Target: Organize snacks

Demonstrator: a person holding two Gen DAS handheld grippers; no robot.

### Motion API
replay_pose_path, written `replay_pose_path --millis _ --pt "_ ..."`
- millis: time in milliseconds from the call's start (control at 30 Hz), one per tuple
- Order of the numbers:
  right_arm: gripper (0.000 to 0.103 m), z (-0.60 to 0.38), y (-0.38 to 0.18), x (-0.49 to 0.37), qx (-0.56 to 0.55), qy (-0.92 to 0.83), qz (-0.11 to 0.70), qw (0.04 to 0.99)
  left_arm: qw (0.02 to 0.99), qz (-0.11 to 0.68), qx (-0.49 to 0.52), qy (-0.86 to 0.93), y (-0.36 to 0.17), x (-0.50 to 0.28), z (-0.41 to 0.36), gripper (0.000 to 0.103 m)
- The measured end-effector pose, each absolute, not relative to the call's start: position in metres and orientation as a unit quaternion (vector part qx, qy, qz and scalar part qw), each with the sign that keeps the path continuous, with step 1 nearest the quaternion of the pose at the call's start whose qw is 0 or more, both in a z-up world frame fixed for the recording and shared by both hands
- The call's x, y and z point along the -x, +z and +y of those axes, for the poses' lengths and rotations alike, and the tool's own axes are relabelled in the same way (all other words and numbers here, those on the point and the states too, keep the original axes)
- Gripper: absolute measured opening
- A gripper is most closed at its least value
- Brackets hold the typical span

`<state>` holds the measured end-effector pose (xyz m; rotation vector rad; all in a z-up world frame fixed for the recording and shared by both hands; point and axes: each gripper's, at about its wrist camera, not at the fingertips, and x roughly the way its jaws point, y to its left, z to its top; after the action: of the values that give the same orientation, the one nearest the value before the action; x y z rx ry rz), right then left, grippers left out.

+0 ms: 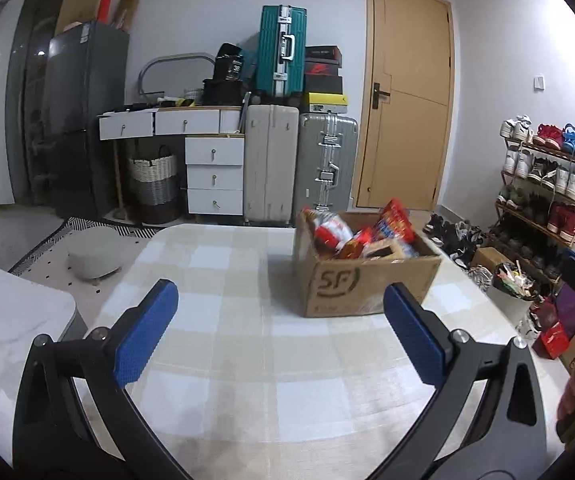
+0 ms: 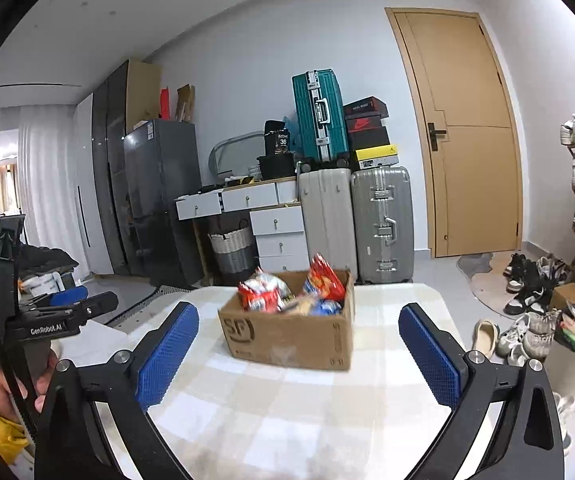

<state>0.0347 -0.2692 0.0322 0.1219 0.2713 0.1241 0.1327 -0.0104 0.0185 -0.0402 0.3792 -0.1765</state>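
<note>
A brown cardboard box (image 1: 371, 284) marked SF stands on the checkered table (image 1: 223, 320), holding several red and blue snack packets (image 1: 395, 224). My left gripper (image 1: 281, 300) is open and empty, held above the table with the box ahead to its right. My right gripper (image 2: 299, 322) is open and empty, with the same box (image 2: 291, 334) and its snack packets (image 2: 323, 276) straight ahead between its blue pads (image 2: 169, 356). The left gripper's body (image 2: 59, 316) shows at the left of the right wrist view.
Suitcases (image 1: 299, 168) and a white drawer unit (image 1: 215, 176) stand behind the table by a wooden door (image 1: 407, 96). A shoe rack (image 1: 543, 184), loose shoes and a full bin (image 1: 511, 280) are on the right. A round stool (image 1: 93, 254) stands on the left floor.
</note>
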Motion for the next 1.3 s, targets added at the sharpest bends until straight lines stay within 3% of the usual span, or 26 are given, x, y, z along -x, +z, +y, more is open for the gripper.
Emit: replay_pose_path --millis 267,500,1300 --pt "0.102 -0.272 -0.025 -0.008 -0.030 -0.002 0.109 0.994 0.986 0.163 0.015 -0.037 -0.046 -0.129 -0.002 0.103" --pt "0.102 -0.280 -0.042 -0.015 -0.033 -0.017 0.108 0.993 0.990 0.132 -0.007 -0.044 -0.068 -0.134 -0.014 0.103" --pt "0.102 -0.283 -0.051 -0.031 -0.046 -0.016 0.121 0.991 0.986 0.158 -0.021 -0.050 -0.069 -0.158 -0.030 0.103"
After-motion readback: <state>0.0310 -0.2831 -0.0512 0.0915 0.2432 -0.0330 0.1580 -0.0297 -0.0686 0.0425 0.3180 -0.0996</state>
